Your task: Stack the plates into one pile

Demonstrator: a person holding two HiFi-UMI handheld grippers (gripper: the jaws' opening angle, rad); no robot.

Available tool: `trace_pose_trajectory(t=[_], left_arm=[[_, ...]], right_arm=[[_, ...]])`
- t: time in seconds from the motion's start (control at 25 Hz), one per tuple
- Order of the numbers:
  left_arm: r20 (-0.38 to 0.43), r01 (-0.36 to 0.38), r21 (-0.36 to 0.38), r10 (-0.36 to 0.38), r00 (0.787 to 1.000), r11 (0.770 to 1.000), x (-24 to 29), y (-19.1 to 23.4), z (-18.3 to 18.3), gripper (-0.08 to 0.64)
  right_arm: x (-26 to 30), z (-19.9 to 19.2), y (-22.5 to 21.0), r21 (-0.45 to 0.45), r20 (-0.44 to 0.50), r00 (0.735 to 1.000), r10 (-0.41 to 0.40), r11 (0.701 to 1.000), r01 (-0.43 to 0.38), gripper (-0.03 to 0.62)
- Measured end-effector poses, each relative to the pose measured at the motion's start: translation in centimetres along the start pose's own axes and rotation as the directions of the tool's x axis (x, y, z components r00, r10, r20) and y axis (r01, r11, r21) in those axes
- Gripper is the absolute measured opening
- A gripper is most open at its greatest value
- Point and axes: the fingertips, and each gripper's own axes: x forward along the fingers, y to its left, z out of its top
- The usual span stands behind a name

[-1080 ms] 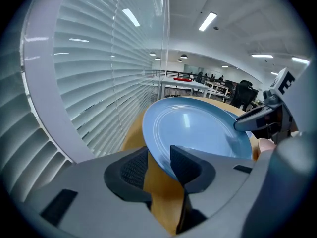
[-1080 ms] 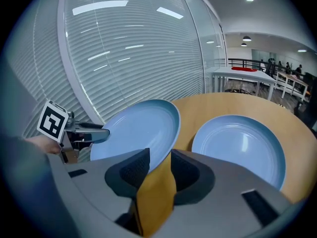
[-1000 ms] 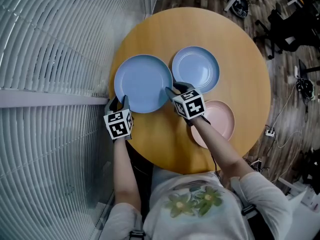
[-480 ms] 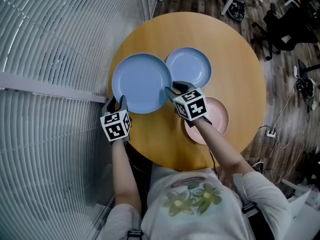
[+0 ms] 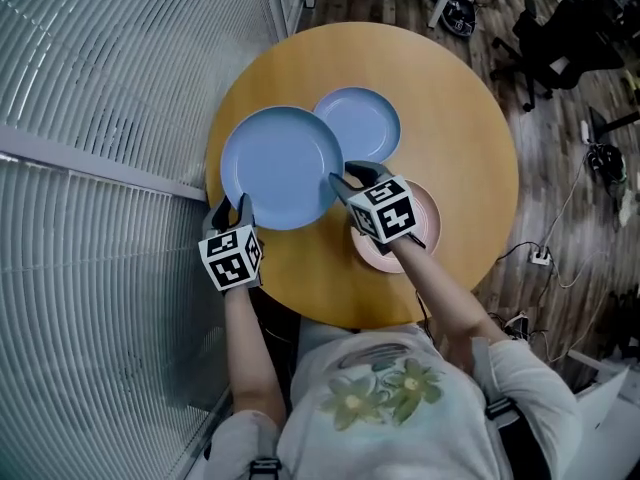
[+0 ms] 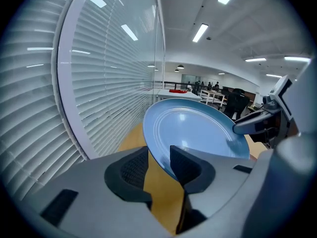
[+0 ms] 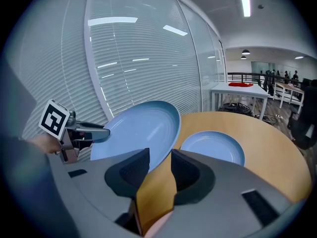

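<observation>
While the large blue plate (image 5: 280, 166) is being held up clear of the round wooden table (image 5: 455, 118), it is being gripped from two sides at once. Its near-left rim is being clamped by the left gripper (image 5: 238, 210), and its near-right rim is being pinched by the right gripper (image 5: 343, 182). In the left gripper view, the plate's edge is being squeezed between the dark pads (image 6: 184, 163), with one pad laid on the upper face and the other tucked beneath. The same hold is being shown in the right gripper view, where the rim is being trapped in the narrow gap between the two jaws.

From the head view, part of the small blue plate (image 5: 365, 120) is being covered by the far-right edge of the large one. That small plate is being left flat on the table, further from the person. A pink plate (image 5: 372, 254) is being left on the table nearer the person, and it is being partly hidden by the right gripper and its marker cube. Along the table's left side, the scene is being bounded by a wall of white slatted blinds (image 5: 100, 88).
</observation>
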Motion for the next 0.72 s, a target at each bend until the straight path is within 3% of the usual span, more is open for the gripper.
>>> trace_pose_trajectory(t=[0.72], left_arm=[[0.045, 0.059, 0.101, -0.064, 0.997, 0.993, -6.9, -13.1, -3.3, 0.159]], right_arm=[[-13.1, -7.8, -3.5, 0.026, 0.022, 0.997, -0.071, 0.997, 0.070, 0.149]])
